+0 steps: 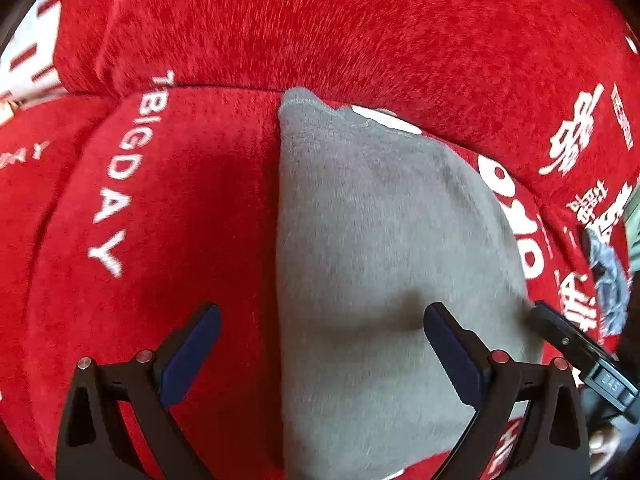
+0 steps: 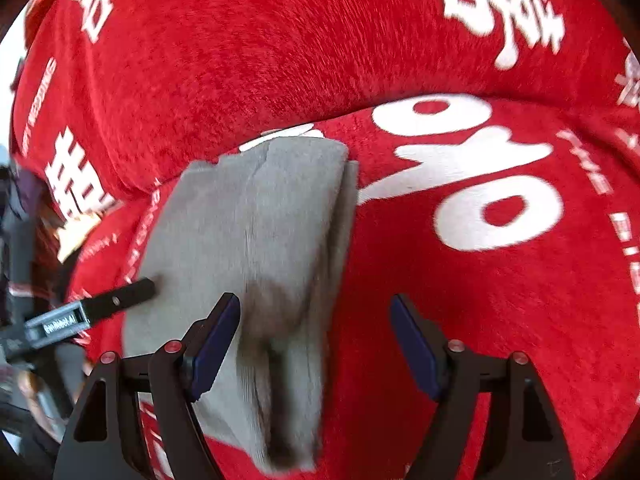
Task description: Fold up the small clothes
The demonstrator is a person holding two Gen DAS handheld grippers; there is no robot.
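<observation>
A small grey garment [image 1: 384, 248] lies folded flat on the red plush seat, and in the left wrist view its straight left edge runs between my fingers. My left gripper [image 1: 323, 309] hangs just above it, open wide, holding nothing. In the right wrist view the grey garment [image 2: 248, 224] shows layered folds along its right side. My right gripper [image 2: 315, 299] stands open over that right edge, pads clear of the cloth. One finger of the right gripper [image 1: 560, 336] shows at the garment's right edge. A finger of the left gripper [image 2: 120, 300] reaches onto its left edge.
The red cover with white lettering [image 1: 168, 200] spreads over seat and backrest [image 1: 320, 32], which rises just behind the garment. A crumpled blue-grey cloth [image 1: 610, 280] lies at the far right. A person's fingers [image 1: 600, 442] show at the lower right.
</observation>
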